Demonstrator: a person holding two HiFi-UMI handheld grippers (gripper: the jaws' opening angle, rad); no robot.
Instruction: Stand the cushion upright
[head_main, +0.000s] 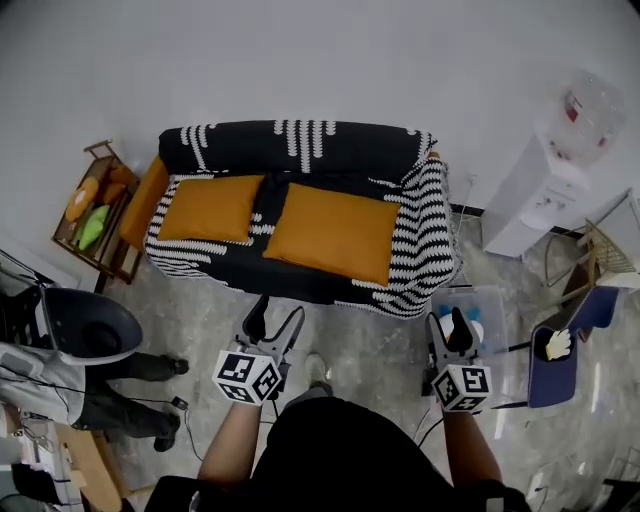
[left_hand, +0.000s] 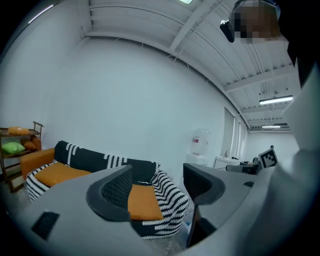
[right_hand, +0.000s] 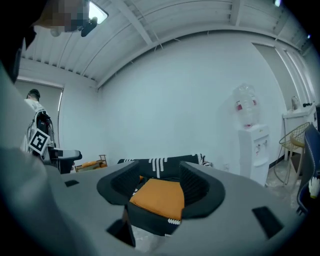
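Two orange cushions lie flat on the seat of a sofa (head_main: 300, 150) draped in black-and-white patterned cloth: a smaller one (head_main: 210, 208) on the left and a larger one (head_main: 332, 232) on the right. My left gripper (head_main: 275, 325) hovers over the floor in front of the sofa, open and empty. My right gripper (head_main: 450, 333) is near the sofa's right front corner, also open and empty. In the left gripper view the gripper (left_hand: 157, 187) looks at the sofa's right end with the larger cushion (left_hand: 143, 202) far beyond. In the right gripper view the larger cushion (right_hand: 160, 197) shows between the open gripper (right_hand: 160, 182) jaws, at a distance.
A wooden shelf (head_main: 95, 215) with orange and green items stands left of the sofa. A water dispenser (head_main: 555, 175), a wire basket (head_main: 610, 250), a blue chair (head_main: 570, 340) and a clear plastic box (head_main: 485, 310) are on the right. A person sits at lower left beside a dark chair (head_main: 85, 330).
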